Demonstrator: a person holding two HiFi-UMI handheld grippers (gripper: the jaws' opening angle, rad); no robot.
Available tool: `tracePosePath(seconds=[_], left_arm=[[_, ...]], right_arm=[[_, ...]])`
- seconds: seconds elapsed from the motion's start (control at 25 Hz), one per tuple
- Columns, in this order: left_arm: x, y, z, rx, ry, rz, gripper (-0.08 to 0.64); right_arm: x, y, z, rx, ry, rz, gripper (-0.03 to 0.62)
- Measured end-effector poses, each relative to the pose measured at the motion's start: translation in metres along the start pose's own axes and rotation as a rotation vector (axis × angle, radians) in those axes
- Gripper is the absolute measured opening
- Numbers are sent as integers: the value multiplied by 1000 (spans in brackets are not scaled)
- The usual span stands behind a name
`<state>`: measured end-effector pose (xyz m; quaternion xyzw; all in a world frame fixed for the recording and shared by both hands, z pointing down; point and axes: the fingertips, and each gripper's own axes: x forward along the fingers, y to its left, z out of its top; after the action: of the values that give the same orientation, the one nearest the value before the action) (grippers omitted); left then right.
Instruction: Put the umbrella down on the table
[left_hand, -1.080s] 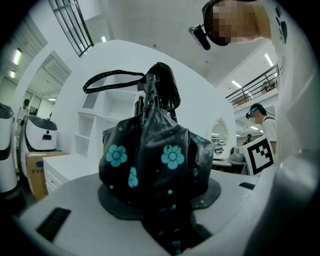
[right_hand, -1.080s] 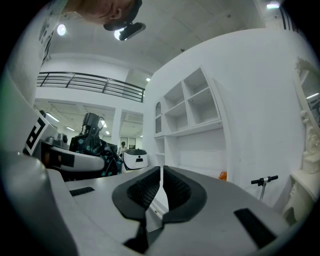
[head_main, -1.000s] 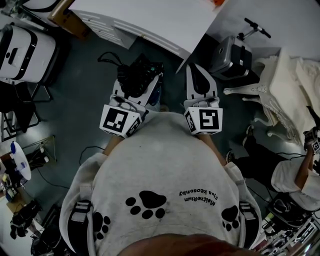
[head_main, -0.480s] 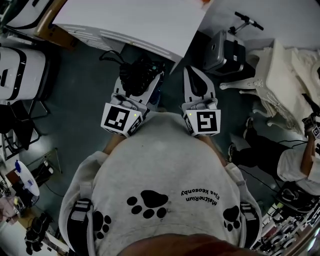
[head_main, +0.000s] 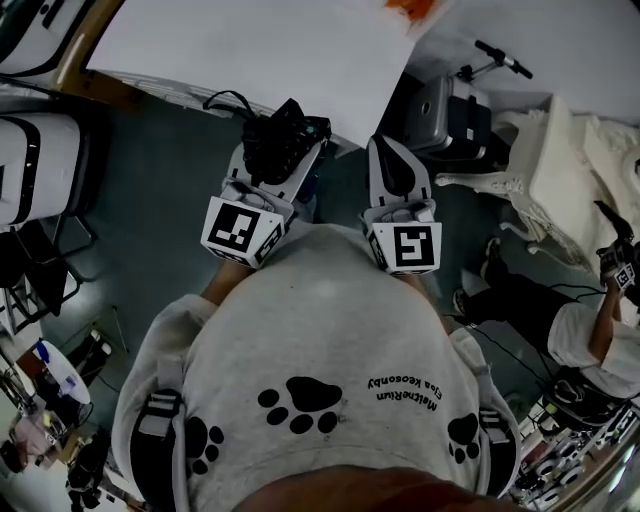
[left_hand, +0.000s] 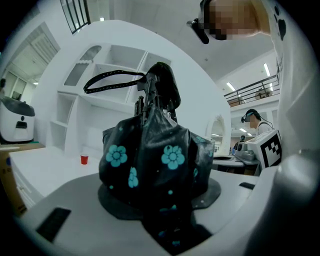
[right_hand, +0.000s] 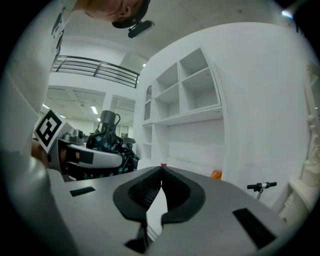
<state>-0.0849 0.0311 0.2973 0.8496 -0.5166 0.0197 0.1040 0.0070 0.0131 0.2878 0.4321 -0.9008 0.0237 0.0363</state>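
A folded black umbrella (left_hand: 150, 155) with teal flowers sits between the jaws of my left gripper (left_hand: 156, 202), which is shut on it. Its handle and wrist strap (left_hand: 111, 77) point away from me. In the head view the umbrella (head_main: 280, 140) reaches the near edge of the white table (head_main: 250, 50), with the left gripper (head_main: 272, 160) below it. My right gripper (head_main: 392, 155) is beside it to the right, just short of the table's corner. In its own view the right gripper (right_hand: 161, 171) has its tips touching and nothing between them; the umbrella (right_hand: 107, 145) shows at its left.
A small red cup (left_hand: 84, 159) stands on the table, and an orange thing (head_main: 405, 8) lies at its far corner. White wall shelves (right_hand: 190, 90) rise behind. A grey case (head_main: 445, 105), a scooter (head_main: 495, 58), white furniture (head_main: 560, 160) and a seated person (head_main: 590, 330) are to the right.
Both grippers have moved forward toward the table. The umbrella now reaches the table's near edge. The grip on the umbrella is the same and the right jaws stay shut.
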Motion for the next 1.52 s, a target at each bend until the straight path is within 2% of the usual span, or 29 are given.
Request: tracePosePath(seconds=[0.44, 0.92, 1.2, 1.52], left_arm=[[66, 61, 12, -23, 52, -97, 216], [122, 86, 9, -18, 83, -243, 216], [132, 85, -1, -35, 107, -265, 216], [151, 78, -9, -55, 143, -252, 216]], right_arm=[[75, -34, 9, 11, 36, -104, 32], [114, -59, -3, 29, 62, -225, 32], [117, -67, -12, 47, 84, -239, 32], [121, -87, -16, 56, 100, -217, 32]])
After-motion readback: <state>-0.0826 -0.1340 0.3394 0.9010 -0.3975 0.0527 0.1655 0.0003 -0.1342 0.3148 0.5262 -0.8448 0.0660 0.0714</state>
